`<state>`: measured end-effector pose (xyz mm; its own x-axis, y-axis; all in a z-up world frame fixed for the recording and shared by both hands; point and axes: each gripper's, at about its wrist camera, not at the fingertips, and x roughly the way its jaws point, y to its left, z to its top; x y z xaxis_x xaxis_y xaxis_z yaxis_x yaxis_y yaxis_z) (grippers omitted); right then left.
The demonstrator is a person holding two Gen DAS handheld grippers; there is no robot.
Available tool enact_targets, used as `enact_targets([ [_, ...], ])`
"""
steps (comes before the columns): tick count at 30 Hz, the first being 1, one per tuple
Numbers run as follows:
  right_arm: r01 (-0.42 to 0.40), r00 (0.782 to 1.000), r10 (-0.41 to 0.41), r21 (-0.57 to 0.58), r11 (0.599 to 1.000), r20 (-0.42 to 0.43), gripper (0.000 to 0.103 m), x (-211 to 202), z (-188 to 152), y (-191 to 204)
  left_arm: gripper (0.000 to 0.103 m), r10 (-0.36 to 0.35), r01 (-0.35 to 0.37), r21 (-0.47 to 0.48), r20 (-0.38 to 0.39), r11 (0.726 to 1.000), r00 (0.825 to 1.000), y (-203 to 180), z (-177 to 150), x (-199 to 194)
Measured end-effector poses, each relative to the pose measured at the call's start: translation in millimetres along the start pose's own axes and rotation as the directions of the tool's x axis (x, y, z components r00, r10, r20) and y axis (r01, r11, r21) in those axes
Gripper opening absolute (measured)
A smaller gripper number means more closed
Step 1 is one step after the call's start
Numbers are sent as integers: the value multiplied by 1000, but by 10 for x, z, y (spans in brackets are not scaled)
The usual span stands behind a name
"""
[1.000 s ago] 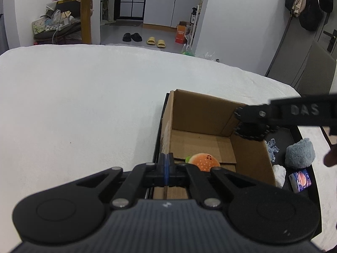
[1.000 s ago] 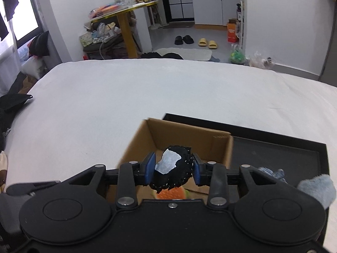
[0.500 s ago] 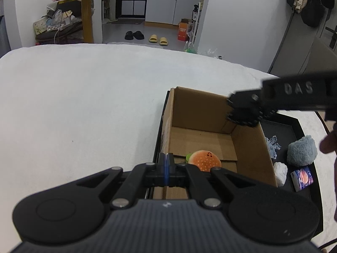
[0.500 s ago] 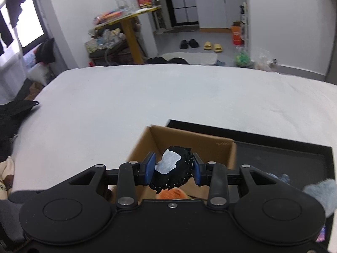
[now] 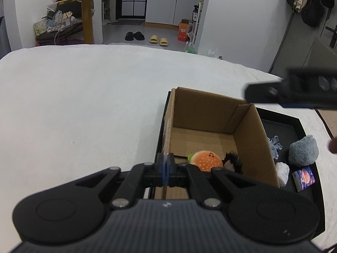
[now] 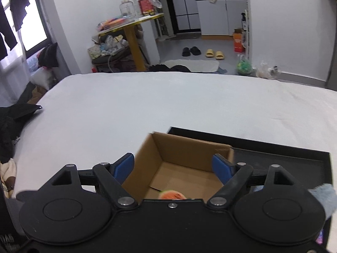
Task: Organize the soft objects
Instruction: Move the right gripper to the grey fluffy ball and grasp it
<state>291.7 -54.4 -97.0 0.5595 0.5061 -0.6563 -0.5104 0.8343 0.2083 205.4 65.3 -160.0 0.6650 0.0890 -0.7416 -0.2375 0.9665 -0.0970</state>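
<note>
A white bed (image 5: pixel 84 109) fills the space ahead of both tongs, and on it, just in front of them, lies a black tray (image 6: pixel 290 158). An open cardboard box (image 5: pixel 212 113) stands in the tray's left part, directly ahead of the left tongs (image 5: pixel 165 166) and under the right tongs (image 6: pixel 174 166).

The left tongs are fully closed, blue pads pressed together with nothing between them, near the box's left wall. The right tongs are opening at this moment, their blue pads (image 6: pixel 124 166) wide apart over the box with nothing between them; in the left wrist view they show only as a blurred black bar (image 5: pixel 294 93) above the box's far right corner.

Right of the left tongs, outside the box on the tray floor, sits a grey-blue fluffy plush (image 5: pixel 303 151). Inside the box, just beyond the left tongs' tips, rests an orange burger plush (image 5: pixel 207 159) (a little face is stitched on its bun), and touching its right side is a black spiky soft toy (image 5: pixel 233 162) with a pale patch. Between box wall and fluffy plush lie a light blue flat toy (image 5: pixel 274 146), a small white lump (image 5: pixel 282 169) and a small printed packet (image 5: pixel 304 176).
</note>
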Motion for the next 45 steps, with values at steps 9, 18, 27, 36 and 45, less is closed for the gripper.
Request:
enact_targets([
  [9, 88, 996, -87, 28, 996, -18, 81, -293, -262, -341, 20, 22, -23, 21, 7, 1000, 1000, -36, 16, -51],
  [18, 152, 988, -148, 90, 984, -42, 81, -405, -640, -698, 72, 52, -56, 103, 42, 993, 998, -218, 9, -109],
  [27, 237, 971, -234, 157, 959, -43, 93, -483, -830, -1152, 88, 77, -82, 134, 42, 988, 996, -304, 5, -99],
  [36, 342, 937, -348, 206, 917, -8, 103, -390, -993, -1509, 90, 114, -113, 197, 9, 974, 993, -443, -3, -3],
  [45, 421, 906, -423, 167, 891, -28, 103, -115, -1102, -1699, 90, 138, -135, 230, 2, 964, 990, -542, 5, 87],
])
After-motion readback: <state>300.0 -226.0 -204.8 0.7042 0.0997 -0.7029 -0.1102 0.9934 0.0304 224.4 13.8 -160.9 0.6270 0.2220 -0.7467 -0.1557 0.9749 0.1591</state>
